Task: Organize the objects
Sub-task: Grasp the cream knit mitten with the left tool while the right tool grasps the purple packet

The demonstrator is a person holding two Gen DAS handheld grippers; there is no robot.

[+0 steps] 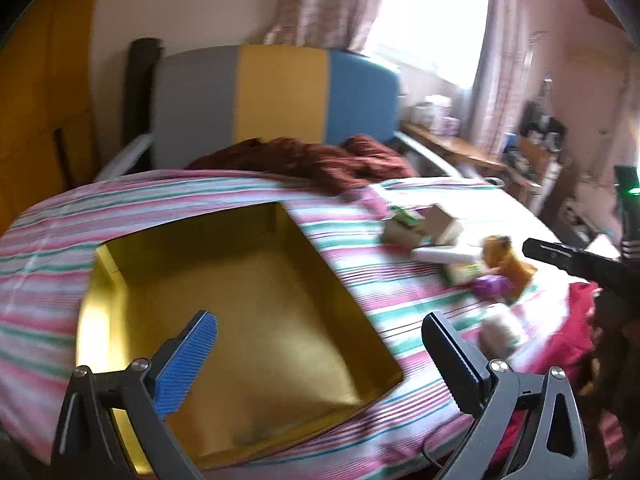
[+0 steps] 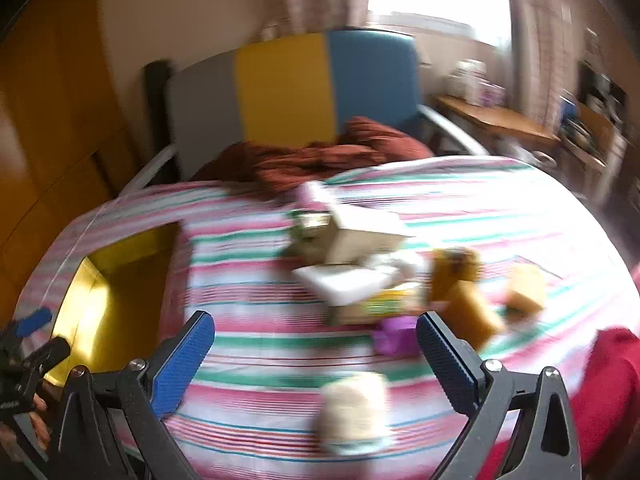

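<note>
An open gold box (image 1: 248,320) lies on the striped bed; it also shows at the left of the right wrist view (image 2: 116,304). My left gripper (image 1: 320,344) is open and empty above the box. My right gripper (image 2: 316,344) is open and empty above the bedsheet. A blurred pale round jar (image 2: 354,412) lies just ahead of it. Beyond lies a pile: cardboard boxes (image 2: 360,240), a white box (image 2: 344,284), a brown plush toy (image 2: 460,288), a purple item (image 2: 394,334) and a yellow block (image 2: 526,286). The pile also shows in the left wrist view (image 1: 440,240).
The bed has a pink, green and white striped sheet (image 2: 260,320). A dark red blanket (image 1: 312,160) is bunched at the grey, yellow and blue headboard (image 1: 280,92). A red cloth (image 2: 612,380) lies at the right edge. A wooden desk (image 2: 496,120) stands by the window.
</note>
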